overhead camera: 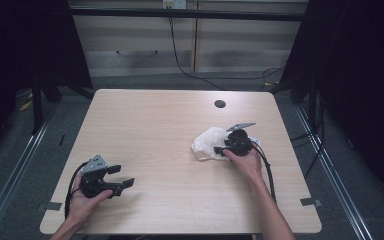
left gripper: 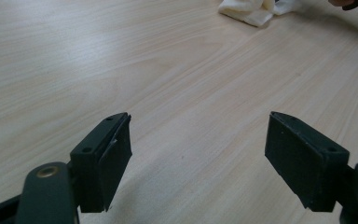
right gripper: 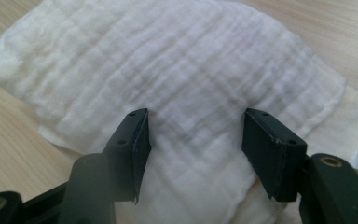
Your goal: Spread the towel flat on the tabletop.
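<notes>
A crumpled white cloth (overhead camera: 207,142) lies on the right half of the wooden table (overhead camera: 155,125). My right gripper (overhead camera: 221,145) rests at the cloth's right edge and points left over it. In the right gripper view its two black jaws stand wide apart just above the cloth (right gripper: 182,60), so the gripper (right gripper: 196,140) is open and not pinching the fabric. My left gripper (overhead camera: 122,176) is held low near the table's front left, open, with bare wood between its jaws (left gripper: 198,154). The cloth (left gripper: 251,11) lies far off in the left gripper view.
A round black cable hole (overhead camera: 220,104) sits in the table behind the cloth. Black cables trail from both grippers toward the front edge. Dark curtains stand at both sides, and a cable runs across the floor beyond the table.
</notes>
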`<state>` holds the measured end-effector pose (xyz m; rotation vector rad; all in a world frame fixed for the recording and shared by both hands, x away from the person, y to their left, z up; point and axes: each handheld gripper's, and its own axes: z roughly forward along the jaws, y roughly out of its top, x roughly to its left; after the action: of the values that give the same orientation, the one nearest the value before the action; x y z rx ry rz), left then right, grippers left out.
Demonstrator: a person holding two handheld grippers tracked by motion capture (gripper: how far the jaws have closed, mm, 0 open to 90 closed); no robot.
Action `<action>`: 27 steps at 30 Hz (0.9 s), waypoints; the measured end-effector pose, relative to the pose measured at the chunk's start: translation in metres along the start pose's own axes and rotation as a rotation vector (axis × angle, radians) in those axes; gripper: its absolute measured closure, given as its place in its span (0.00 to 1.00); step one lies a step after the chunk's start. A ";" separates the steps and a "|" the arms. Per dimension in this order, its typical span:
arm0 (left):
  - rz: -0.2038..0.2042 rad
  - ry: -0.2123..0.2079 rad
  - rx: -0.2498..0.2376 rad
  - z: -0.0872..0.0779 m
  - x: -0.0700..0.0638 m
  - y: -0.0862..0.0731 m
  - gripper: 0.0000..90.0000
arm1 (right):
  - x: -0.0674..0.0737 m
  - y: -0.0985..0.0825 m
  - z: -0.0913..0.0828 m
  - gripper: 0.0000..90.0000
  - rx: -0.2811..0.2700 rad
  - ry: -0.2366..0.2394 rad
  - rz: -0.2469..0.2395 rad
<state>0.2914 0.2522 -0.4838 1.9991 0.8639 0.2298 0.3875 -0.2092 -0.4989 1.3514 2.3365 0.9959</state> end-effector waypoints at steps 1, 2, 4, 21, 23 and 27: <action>-0.001 0.004 -0.003 0.000 0.000 0.000 0.25 | 0.001 -0.001 0.000 0.50 0.004 -0.003 0.001; -0.001 0.004 -0.003 0.000 0.000 0.000 0.25 | 0.001 -0.001 0.000 0.50 0.004 -0.003 0.001; -0.003 0.008 -0.005 0.000 0.000 0.000 0.26 | 0.002 -0.001 -0.001 0.56 0.012 -0.019 -0.021; 0.001 0.007 0.005 0.002 0.001 0.000 0.26 | 0.028 -0.016 -0.010 0.88 0.007 0.056 -0.044; 0.002 0.012 0.007 0.002 0.000 0.000 0.26 | 0.033 -0.017 -0.010 0.88 0.006 0.068 -0.052; 0.005 0.013 0.011 0.002 0.000 0.000 0.27 | 0.042 -0.019 -0.010 0.88 0.005 0.094 -0.070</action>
<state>0.2929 0.2509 -0.4851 2.0117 0.8700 0.2415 0.3468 -0.1844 -0.4998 1.2403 2.4377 1.0545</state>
